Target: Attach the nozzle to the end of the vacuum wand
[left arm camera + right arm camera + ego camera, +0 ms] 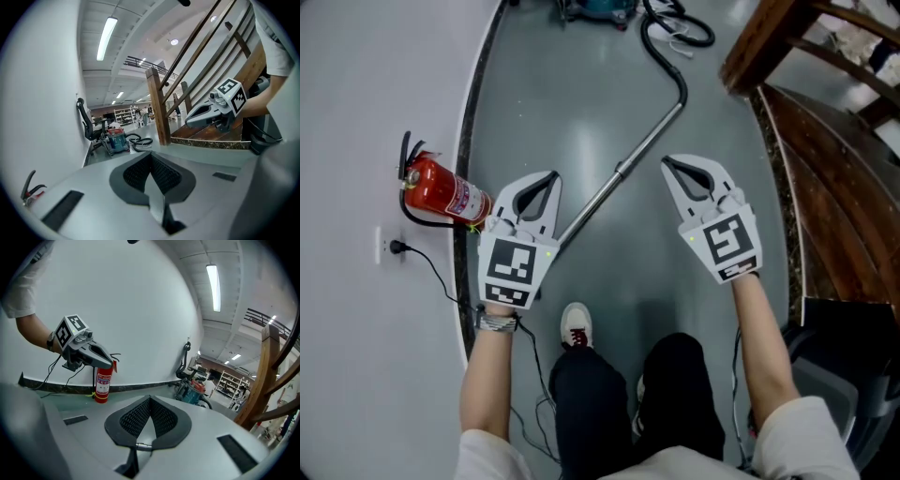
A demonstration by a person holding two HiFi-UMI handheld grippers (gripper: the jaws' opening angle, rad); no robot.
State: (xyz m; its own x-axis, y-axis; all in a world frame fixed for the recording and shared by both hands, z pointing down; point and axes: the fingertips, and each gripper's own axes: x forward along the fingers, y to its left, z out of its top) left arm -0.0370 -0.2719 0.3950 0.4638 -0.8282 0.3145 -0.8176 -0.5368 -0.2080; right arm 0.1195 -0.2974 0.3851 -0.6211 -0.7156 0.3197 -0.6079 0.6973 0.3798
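Observation:
A metal vacuum wand [628, 161] lies slantwise on the grey floor, joined to a black hose [661, 52] that runs to the vacuum cleaner [598, 9] at the top. The wand's near end passes behind my left gripper [551, 176], so it is hidden. No nozzle shows in any view. My left gripper [151, 155] is shut and empty, raised above the floor left of the wand. My right gripper [667, 162] hangs right of the wand, also shut with nothing between its jaws [150, 399]. Each gripper view shows the other gripper: the right one [213, 111] and the left one [86, 351].
A red fire extinguisher [441, 195] stands by the curved white wall, near a wall socket with a black cable [394, 248]. A wooden stair and railing [806, 112] run along the right. An office chair [91, 126] stands beyond the vacuum cleaner [116, 139]. The person's legs and shoe [576, 326] are below.

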